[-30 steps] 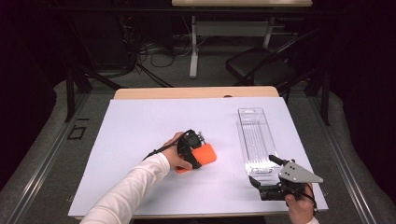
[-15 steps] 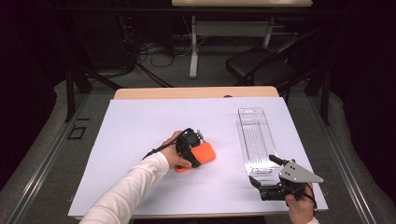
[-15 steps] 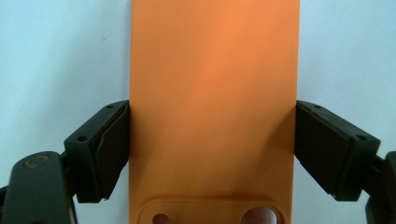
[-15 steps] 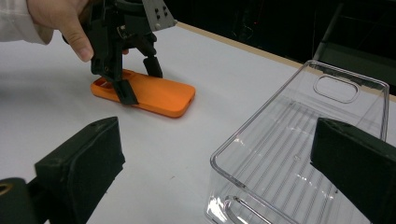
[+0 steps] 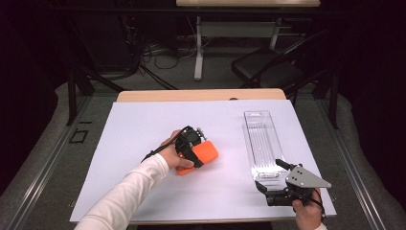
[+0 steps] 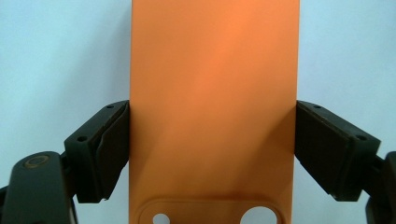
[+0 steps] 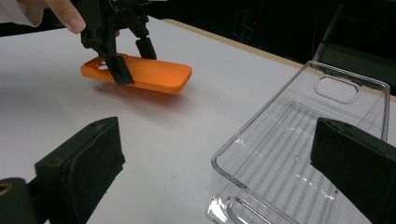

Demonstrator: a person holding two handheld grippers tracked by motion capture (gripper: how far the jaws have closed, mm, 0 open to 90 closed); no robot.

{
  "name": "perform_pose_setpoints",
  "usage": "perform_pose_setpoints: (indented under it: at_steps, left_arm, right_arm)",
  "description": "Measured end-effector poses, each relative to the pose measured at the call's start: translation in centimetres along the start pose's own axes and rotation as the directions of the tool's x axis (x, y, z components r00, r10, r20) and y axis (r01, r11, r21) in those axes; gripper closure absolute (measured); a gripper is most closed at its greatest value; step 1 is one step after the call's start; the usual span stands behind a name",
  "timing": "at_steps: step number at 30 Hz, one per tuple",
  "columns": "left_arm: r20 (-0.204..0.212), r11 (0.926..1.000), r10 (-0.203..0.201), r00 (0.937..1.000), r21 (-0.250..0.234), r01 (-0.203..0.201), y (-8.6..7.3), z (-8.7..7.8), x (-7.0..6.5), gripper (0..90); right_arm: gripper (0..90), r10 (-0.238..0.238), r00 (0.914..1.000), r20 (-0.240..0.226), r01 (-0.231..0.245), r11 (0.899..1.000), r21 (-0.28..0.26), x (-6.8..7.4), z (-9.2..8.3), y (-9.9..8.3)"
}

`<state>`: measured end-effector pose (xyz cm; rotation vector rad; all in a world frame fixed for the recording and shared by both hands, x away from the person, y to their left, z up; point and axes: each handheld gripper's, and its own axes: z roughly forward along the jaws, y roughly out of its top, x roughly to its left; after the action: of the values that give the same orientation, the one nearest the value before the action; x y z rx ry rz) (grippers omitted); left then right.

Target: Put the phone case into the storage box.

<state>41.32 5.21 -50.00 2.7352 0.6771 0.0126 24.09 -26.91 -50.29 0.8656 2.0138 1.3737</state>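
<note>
The left gripper (image 5: 197, 152) clamps the orange phone case (image 5: 201, 155) across its width, near the middle of the white table (image 5: 134, 129); the right gripper (image 5: 270, 179) stands wide open at the clear plastic tray's (image 5: 262, 143) near end.

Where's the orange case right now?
In the high view the orange case lies left of centre on the white sheet, clamped between the left tongs, well left of the clear tray.

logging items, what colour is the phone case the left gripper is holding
Orange phone case, clearest in the left gripper view.
</note>
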Motion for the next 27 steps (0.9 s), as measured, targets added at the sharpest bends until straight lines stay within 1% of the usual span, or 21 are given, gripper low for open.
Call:
perform_pose_setpoints:
  at_steps: [2, 4, 6, 8, 10, 13, 14, 16, 20, 24, 27]
  left_arm:
    - [-0.004, 0.9999, -0.012, 0.9999, -0.004, 0.012, 0.0, -0.5, -0.2, 15.9]
    - [-0.006, 0.9999, -0.013, 0.9999, -0.005, 0.013, 0.0, -1.0, -0.4, 15.9]
    - [0.003, 0.9998, -0.019, 0.9998, -0.009, 0.019, 0.0, -1.4, -0.5, 15.9]
    - [0.003, 0.9998, -0.019, 0.9998, -0.012, 0.019, -0.1, -1.7, -0.7, 15.9]
    - [0.006, 0.9998, -0.021, 0.9998, -0.005, 0.021, -0.1, -1.8, -0.9, 15.9]
    - [0.0, 0.9999, -0.017, 0.9999, 0.001, 0.017, -0.2, -2.1, -1.0, 15.9]
    - [0.001, 0.9997, -0.024, 0.9997, -0.001, 0.024, -0.3, -2.2, -1.0, 15.9]
    - [-0.006, 0.9997, -0.024, 0.9997, -0.008, 0.024, -0.3, -2.5, -1.0, 15.9]
    - [-0.003, 0.999, -0.041, 0.9991, -0.018, 0.041, -0.5, -3.1, -1.0, 15.9]
    - [0.018, 0.9978, -0.066, 0.9976, -0.01, 0.066, -0.5, -3.9, -1.1, 16.0]
    - [0.017, 0.9977, -0.065, 0.9978, -0.017, 0.065, -0.6, -4.6, -1.3, 15.9]
  right_arm:
    - [2.1, 0.004, 1.0, 0.0, -0.004, 1.0, -0.001, 0.0, 0.0, 0.0]
    - [2.8, 0.006, 1.0, 0.006, -0.006, 1.0, -0.004, 0.0, 0.0, 0.0]
    - [3.5, 0.005, 0.9998, 0.018, -0.005, 1.0, -0.011, 0.0, 0.0, 0.1]
    - [3.5, 0.007, 0.9997, 0.022, -0.007, 1.0, -0.008, 0.0, -0.1, 0.1]
    - [3.5, 0.006, 0.9998, 0.021, -0.006, 1.0, -0.009, 0.0, -0.1, 0.1]
    - [3.4, 0.005, 0.9998, 0.017, -0.005, 1.0, -0.009, 0.1, 0.0, 0.1]
    - [3.4, 0.003, 0.9999, 0.014, -0.003, 1.0, -0.007, 0.2, 0.0, 0.1]
    - [3.3, 0.005, 0.9999, 0.012, -0.005, 1.0, -0.007, 0.2, 0.1, 0.1]
    - [3.0, 0.002, 1.0, 0.005, -0.002, 1.0, -0.005, 0.2, 0.1, 0.1]
    - [3.0, 0.003, 1.0, 0.005, -0.003, 1.0, -0.001, 0.2, 0.2, 0.2]
    - [3.0, 0.013, 0.9999, 0.008, -0.013, 1.0, 0.0, 0.2, 0.2, 0.2]
